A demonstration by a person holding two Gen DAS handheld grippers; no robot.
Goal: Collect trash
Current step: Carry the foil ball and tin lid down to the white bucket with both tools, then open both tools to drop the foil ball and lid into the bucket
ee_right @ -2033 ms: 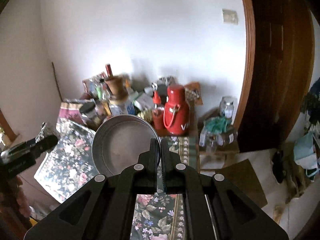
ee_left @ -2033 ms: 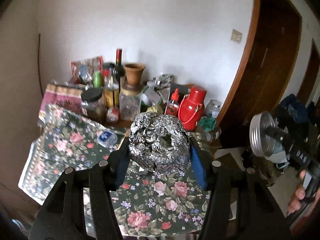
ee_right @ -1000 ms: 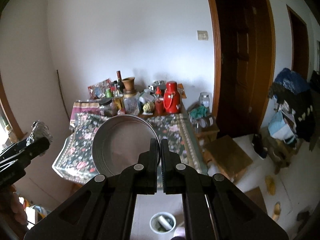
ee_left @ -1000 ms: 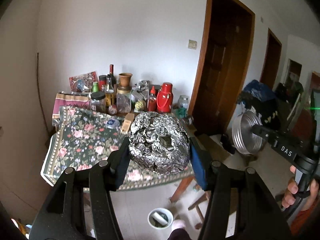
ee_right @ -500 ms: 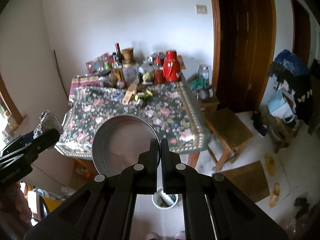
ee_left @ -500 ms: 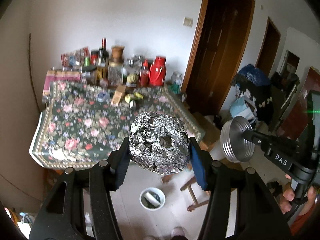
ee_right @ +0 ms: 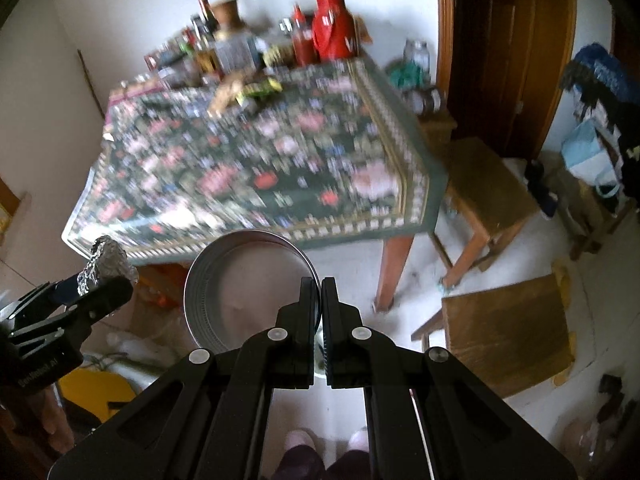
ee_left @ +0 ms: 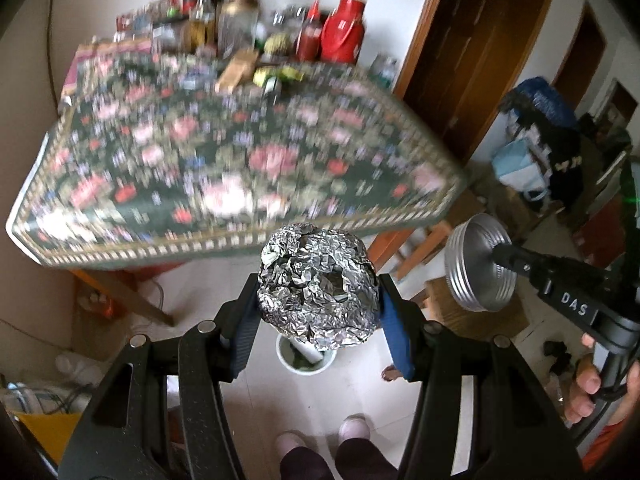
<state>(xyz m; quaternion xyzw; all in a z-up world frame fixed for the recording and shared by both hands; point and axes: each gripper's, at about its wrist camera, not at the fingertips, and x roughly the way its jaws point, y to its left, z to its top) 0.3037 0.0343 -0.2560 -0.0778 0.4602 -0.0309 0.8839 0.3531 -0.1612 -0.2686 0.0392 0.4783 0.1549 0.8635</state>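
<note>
My left gripper (ee_left: 318, 304) is shut on a crumpled ball of aluminium foil (ee_left: 318, 286) and holds it in the air over a small white bin (ee_left: 306, 358) on the floor. The foil ball also shows at the left of the right wrist view (ee_right: 106, 266). My right gripper (ee_right: 320, 292) is shut on the rim of a round metal tin lid (ee_right: 248, 292), which also shows at the right of the left wrist view (ee_left: 478, 264). The bin is mostly hidden behind the right gripper's fingers (ee_right: 320, 354).
A table with a floral cloth (ee_left: 224, 160) stands ahead, with bottles, jars and a red flask (ee_left: 342, 28) at its far side. Wooden stools (ee_right: 508, 300) stand right of it. A brown door (ee_right: 504, 40) is beyond. The person's feet (ee_left: 320, 436) are below.
Both grippers have tilted down and pulled back from the table; the floor and the white bin have come under the foil ball. Both holds are unchanged.
</note>
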